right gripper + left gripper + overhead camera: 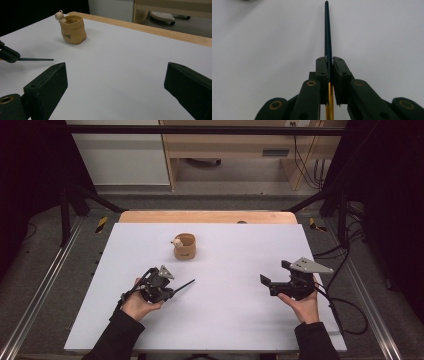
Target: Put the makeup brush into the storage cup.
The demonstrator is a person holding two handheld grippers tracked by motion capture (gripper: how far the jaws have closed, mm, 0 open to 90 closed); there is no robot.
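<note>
The person's left gripper sits in the lower left of the high view, its jaws clamped on a thin dark pen that juts out toward the middle of the white table. In the left gripper view the grip is plain: the two black jaws press on the pen from both sides, the dark shaft runs straight up the middle of the frame to its rounded tip near the top edge, and a gold-coloured section shows below the pads at the bottom centre. I can read no brand or lettering on the pen.

The right gripper lies in the lower right of the high view, held in the person's hand, its jaws spread wide and holding nothing. In the right gripper view the two black jaws stand far apart at the lower left and lower right corners, with bare white table between them.

A small tan sack-shaped pot stands upright in the upper middle of the high view, well apart from both grippers. In the right gripper view it appears in the upper left, with a little round-headed figure peeking over its rim. There is a small dark mark or scribble of writing on its front, too small to read. The pen's tip shows at the left edge there, pointing right, below the pot.
</note>
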